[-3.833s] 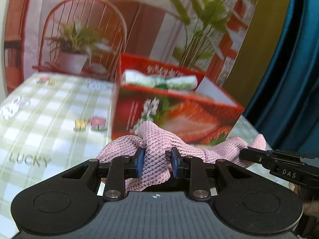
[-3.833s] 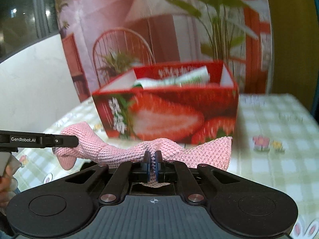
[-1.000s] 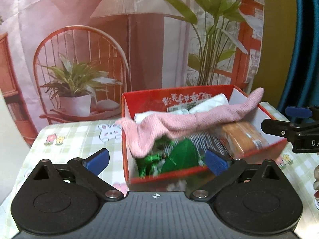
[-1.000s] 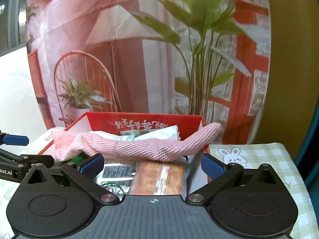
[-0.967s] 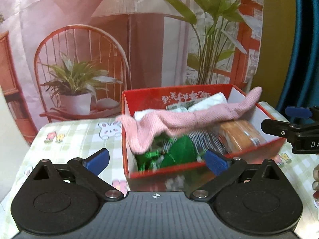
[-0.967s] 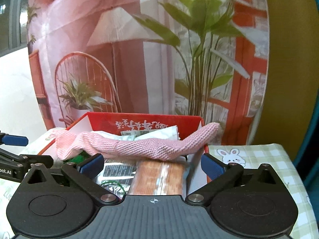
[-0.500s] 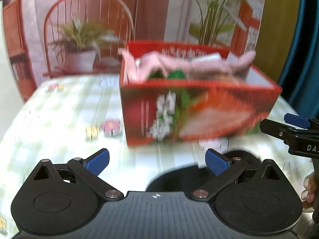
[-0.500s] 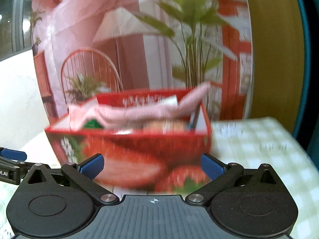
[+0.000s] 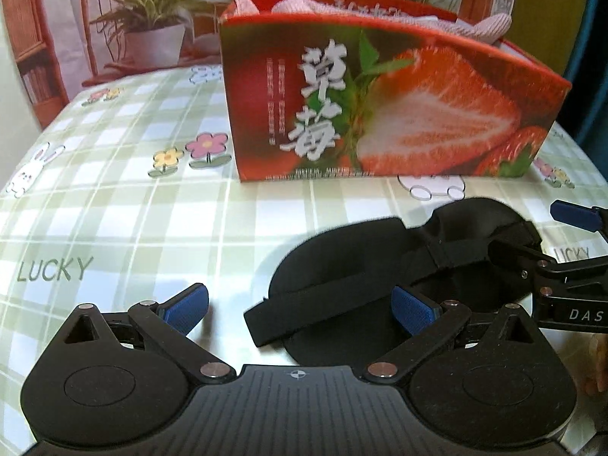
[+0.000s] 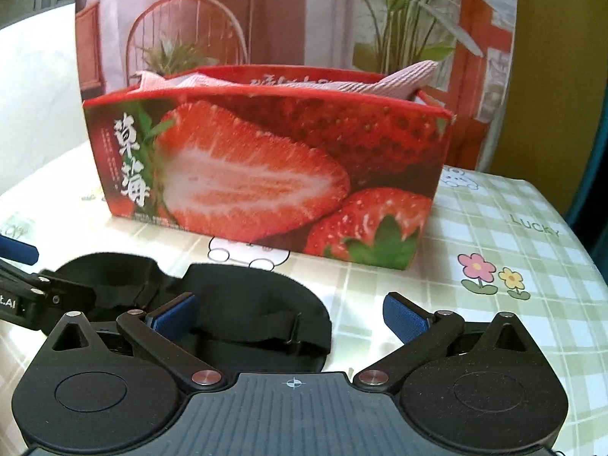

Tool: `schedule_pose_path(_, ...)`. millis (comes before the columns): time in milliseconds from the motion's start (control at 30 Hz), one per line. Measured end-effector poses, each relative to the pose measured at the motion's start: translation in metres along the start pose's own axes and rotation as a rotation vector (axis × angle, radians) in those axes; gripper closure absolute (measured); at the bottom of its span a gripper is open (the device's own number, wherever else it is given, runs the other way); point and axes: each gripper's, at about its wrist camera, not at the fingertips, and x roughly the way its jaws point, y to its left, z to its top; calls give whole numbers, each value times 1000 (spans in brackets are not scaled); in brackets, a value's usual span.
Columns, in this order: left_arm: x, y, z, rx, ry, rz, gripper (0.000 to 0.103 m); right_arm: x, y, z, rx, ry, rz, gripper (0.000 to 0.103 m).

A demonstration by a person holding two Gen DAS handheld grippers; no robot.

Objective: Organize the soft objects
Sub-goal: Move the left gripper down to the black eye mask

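Note:
A black eye mask (image 9: 364, 262) with a strap lies flat on the checked tablecloth, in front of the red strawberry box (image 9: 380, 102). A pink knitted cloth (image 9: 490, 28) lies across the top of the box, its ends poking over the rim. My left gripper (image 9: 300, 307) is open low over the mask's near end, with the strap between its fingers. My right gripper (image 10: 288, 315) is open too, over the other end of the eye mask (image 10: 235, 300), and the pink cloth (image 10: 410, 76) shows above the box (image 10: 266, 174).
The table (image 9: 114, 197) has a green checked cloth with flowers, rabbits and the word LUCKY. A printed backdrop (image 10: 266, 7) of a chair and plants stands behind the box. A blue curtain (image 9: 592, 57) hangs at the right. The other gripper's arm (image 9: 562, 277) reaches in from the right.
Both grippers let go of the pink cloth into the box, then dropped from above the box down to the table, open over the black eye mask.

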Motion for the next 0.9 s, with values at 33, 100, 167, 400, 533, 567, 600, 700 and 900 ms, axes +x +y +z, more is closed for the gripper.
schedule_pose_path(33, 2, 0, -2, -1, 7, -1, 0, 2, -1, 0, 1, 8, 4, 0)
schedule_pose_path(100, 1, 0, -3, -11, -7, -4, 0, 5, -1, -1, -1, 27, 11, 0)
schedule_pose_path(167, 1, -1, -4, -4, -11, 1, 0, 6, -1, -1, -9, 30, 17, 0)
schedule_pose_path(400, 4, -8, -7, 5, -37, 12, 0, 8, 5, -5, -53, 35, 27, 0)
schedule_pose_path(533, 4, -9, -8, 4, -32, 16, 0, 10, 3, -4, -47, 47, 44, 0)
schedule_pose_path(567, 4, -9, -7, 2, -28, 16, 0, 11, 1, -4, -38, 52, 50, 0)
schedule_pose_path(600, 4, -9, -6, 1, -24, 17, 0, 12, 0, -4, -27, 57, 57, 0)
schedule_pose_path(700, 4, -9, -6, 5, -25, 16, 0, 14, -3, -4, -4, 73, 71, 0)
schedule_pose_path(900, 4, -4, 1, -17, 23, -20, 0, 17, -4, -5, 10, 82, 77, 0)
